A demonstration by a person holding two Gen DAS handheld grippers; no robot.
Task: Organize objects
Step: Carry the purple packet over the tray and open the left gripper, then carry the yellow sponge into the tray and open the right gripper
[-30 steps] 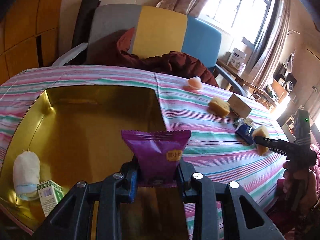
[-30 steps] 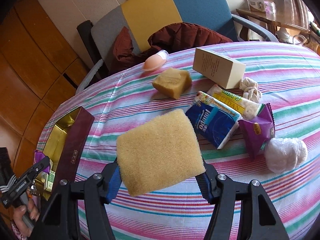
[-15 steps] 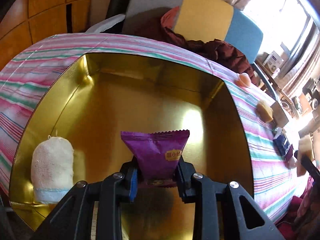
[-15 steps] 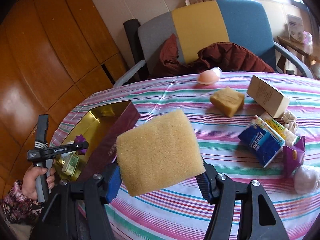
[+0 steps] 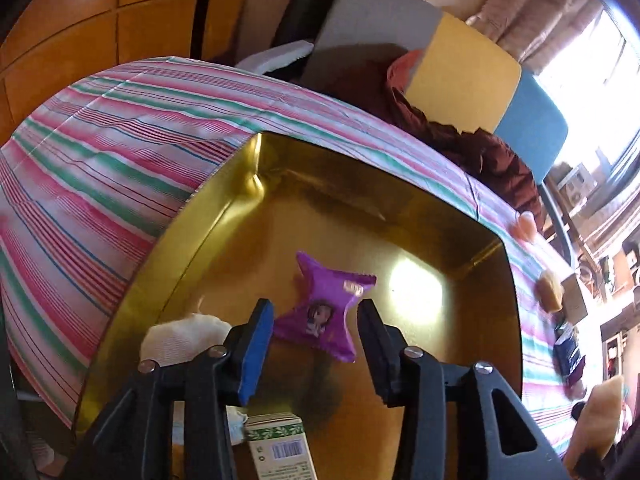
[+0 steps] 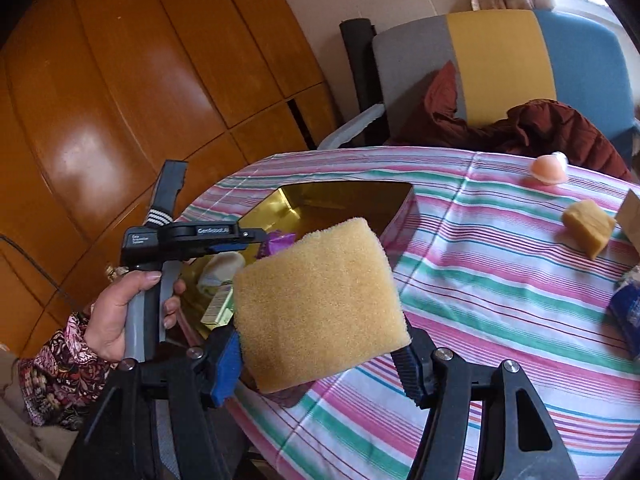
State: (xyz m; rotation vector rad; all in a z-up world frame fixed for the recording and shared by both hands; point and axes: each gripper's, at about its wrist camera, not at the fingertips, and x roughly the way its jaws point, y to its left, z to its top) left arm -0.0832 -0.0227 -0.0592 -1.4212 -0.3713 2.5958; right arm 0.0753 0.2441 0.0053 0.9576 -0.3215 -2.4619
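My left gripper [image 5: 314, 316] is open over the gold box [image 5: 440, 360]. A purple snack packet [image 5: 326, 308] sits loose between its fingers, inside the box. A white cloth roll [image 5: 180, 340] and a small green-and-white carton [image 5: 280, 448] lie in the box near me. My right gripper [image 6: 320, 360] is shut on a large yellow sponge [image 6: 316, 300] and holds it above the striped tablecloth [image 6: 480, 280], just right of the box [image 6: 344, 200]. The left gripper [image 6: 248, 240] shows in the right wrist view over the box.
On the cloth to the right lie a small yellow sponge block [image 6: 588, 226], a peach-coloured egg-shaped item [image 6: 548, 168], a tan carton [image 6: 630, 216] and a blue tissue pack [image 6: 628, 312]. A chair [image 6: 500, 64] with a dark red jacket stands behind the table. Wooden panels stand at left.
My left gripper has opened and let go of the purple packet, which now sits in the box. My right gripper has carried the sponge leftward toward the box.
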